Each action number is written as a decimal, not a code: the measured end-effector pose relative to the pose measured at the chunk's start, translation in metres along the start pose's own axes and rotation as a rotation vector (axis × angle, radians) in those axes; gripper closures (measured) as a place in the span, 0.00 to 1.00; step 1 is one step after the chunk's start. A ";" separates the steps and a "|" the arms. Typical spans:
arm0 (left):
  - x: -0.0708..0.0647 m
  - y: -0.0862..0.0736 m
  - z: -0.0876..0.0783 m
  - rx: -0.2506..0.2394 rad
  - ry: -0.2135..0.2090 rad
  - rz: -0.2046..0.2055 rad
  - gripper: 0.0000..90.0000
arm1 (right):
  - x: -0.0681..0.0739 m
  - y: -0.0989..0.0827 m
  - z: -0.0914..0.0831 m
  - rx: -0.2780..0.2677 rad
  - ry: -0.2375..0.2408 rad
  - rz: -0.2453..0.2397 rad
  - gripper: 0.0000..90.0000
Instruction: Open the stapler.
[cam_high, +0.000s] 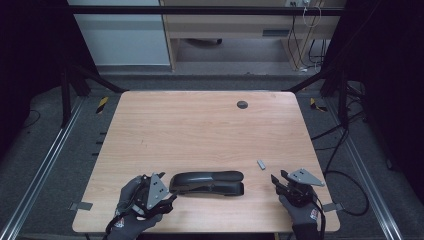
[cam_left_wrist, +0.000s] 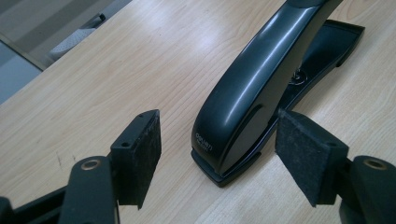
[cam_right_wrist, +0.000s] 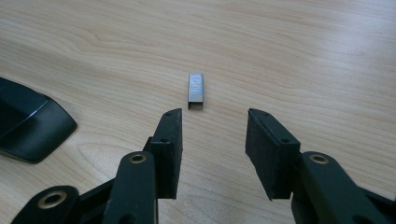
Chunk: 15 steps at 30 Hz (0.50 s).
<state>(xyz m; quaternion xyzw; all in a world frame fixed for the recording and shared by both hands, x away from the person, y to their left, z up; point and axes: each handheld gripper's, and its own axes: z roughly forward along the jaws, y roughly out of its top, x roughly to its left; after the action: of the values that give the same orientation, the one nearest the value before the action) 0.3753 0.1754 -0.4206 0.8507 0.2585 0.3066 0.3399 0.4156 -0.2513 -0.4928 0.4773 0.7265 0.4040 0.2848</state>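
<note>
High view: a black stapler (cam_high: 207, 183) lies lengthwise on the wooden bench (cam_high: 200, 130) in the lower middle of the frame, and a small strip of staples (cam_high: 261, 164) lies just to its upper right, apart from it. My left gripper (cam_high: 167, 197) sits at the lower left, at the stapler's left end; my right gripper (cam_high: 276, 181) sits at the lower right, below and to the right of the strip. Each is held in a gloved hand.

Left gripper view: I see my left gripper (cam_left_wrist: 217, 149) with jaws spread wide. The stapler's (cam_left_wrist: 261, 88) rounded near end lies between them. The left pad stands clear of it; the right pad is close beside its base, and contact there cannot be judged.

Right gripper view: my right gripper (cam_right_wrist: 212, 140) is open with nothing between the pads. The strip of staples (cam_right_wrist: 196, 90) lies flat on the bench just beyond the tips, upper centre. A corner of the stapler (cam_right_wrist: 32, 128) shows at the left edge.
</note>
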 end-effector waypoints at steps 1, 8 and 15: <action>0.000 0.000 0.000 0.000 0.000 0.000 0.34 | 0.000 0.000 0.000 0.000 0.000 0.000 0.63; -0.006 0.005 0.003 0.005 -0.009 0.028 0.34 | 0.001 0.000 0.000 -0.001 0.002 0.006 0.63; -0.010 0.012 0.007 0.009 -0.016 0.061 0.35 | 0.002 -0.001 0.000 0.004 0.002 0.007 0.63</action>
<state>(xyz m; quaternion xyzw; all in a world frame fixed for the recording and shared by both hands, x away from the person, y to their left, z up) 0.3762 0.1581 -0.4199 0.8622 0.2310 0.3089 0.3284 0.4148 -0.2500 -0.4934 0.4802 0.7259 0.4040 0.2816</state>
